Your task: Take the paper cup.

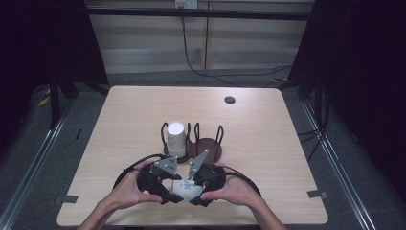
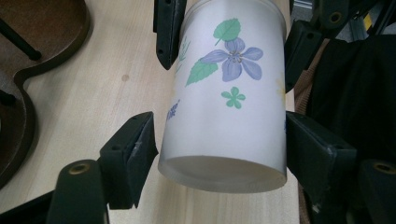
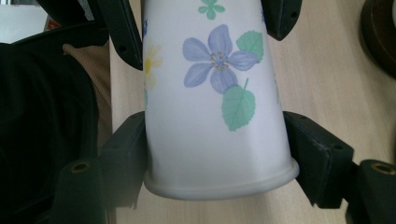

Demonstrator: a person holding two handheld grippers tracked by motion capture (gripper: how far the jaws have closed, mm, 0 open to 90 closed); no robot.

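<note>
A paper cup [image 1: 186, 189] lies on its side near the front edge of the worktop [image 1: 268, 143], held between the two hand-held grippers. The left hand-held gripper [image 1: 168, 193] takes the cup at its base end, the right hand-held gripper [image 1: 197, 196] at its rim end, and the two point toward each other with the cup spanning the gap.

In the left gripper view, the cup's flat base [image 2: 224, 170] faces the camera and sits between the black jaws. The jaw on the right of that view touches the cup wall; the one on the left stands just beside it with a thin gap, so the left hand-held gripper is not yet pinching. In the right gripper view, the cup's rolled rim [image 3: 222, 184] faces the camera and both jaws press on the wall just behind it, so the right hand-held gripper pinches the cup.

The cup is white, tapered, and printed with purple flowers, green leaves, small green blossoms and a yellow flower.

Behind the grippers stands a dark wooden rack [image 1: 210, 146] with wire loops, carrying another white cup [image 1: 175, 139] upside down.
</note>
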